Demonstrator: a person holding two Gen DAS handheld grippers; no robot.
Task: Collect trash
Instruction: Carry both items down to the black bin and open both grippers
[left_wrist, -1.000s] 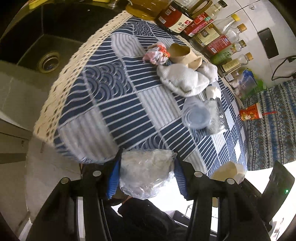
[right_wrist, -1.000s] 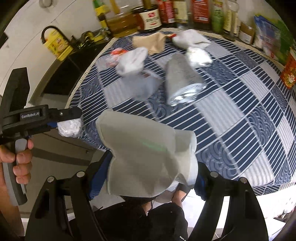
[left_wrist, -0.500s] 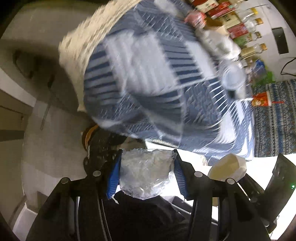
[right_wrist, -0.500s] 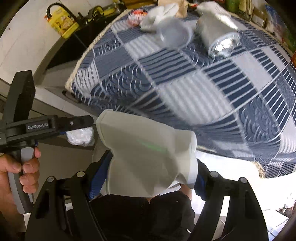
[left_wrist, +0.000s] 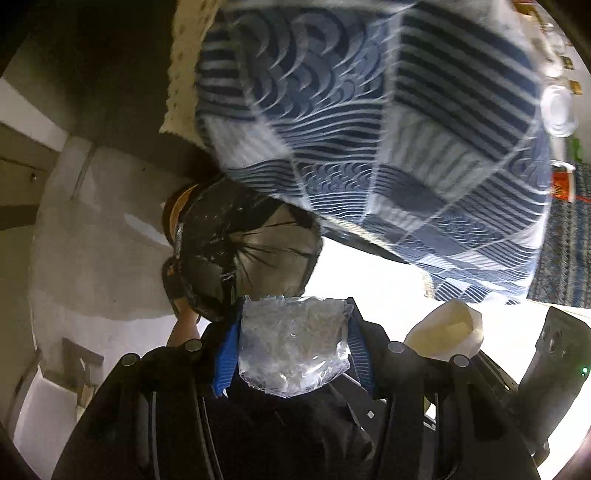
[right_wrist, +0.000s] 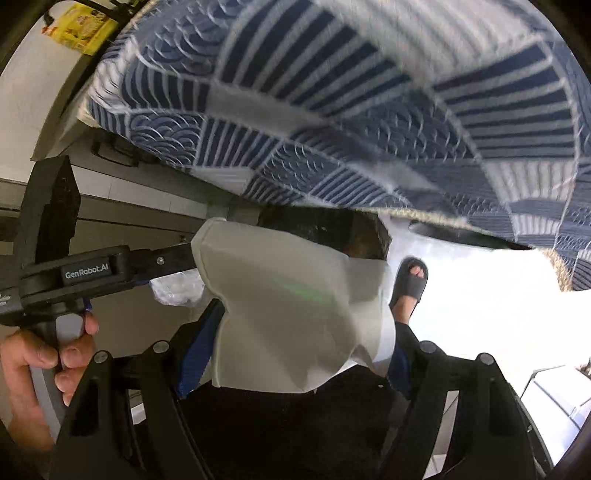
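Note:
My left gripper (left_wrist: 291, 347) is shut on a crumpled clear plastic wrapper (left_wrist: 291, 345), held just in front of a bin lined with a black bag (left_wrist: 247, 251) on the floor below the table edge. My right gripper (right_wrist: 295, 332) is shut on a crushed white paper cup (right_wrist: 291, 295), which hides most of the bin (right_wrist: 325, 230) behind it. The left gripper and its wrapper (right_wrist: 177, 290) show at the left of the right wrist view. The cup (left_wrist: 443, 332) shows at the lower right of the left wrist view.
The table with its blue patterned cloth (left_wrist: 369, 110) overhangs the bin. A clear plastic lid (left_wrist: 559, 110) and a red packet (left_wrist: 561, 182) lie far off on it. A foot in a black sandal (right_wrist: 410, 284) stands right of the bin. Cabinet fronts (right_wrist: 129, 206) are at the left.
Both grippers have dropped from table height to below the table edge, carrying their trash. The bin has come into full view and is closer.

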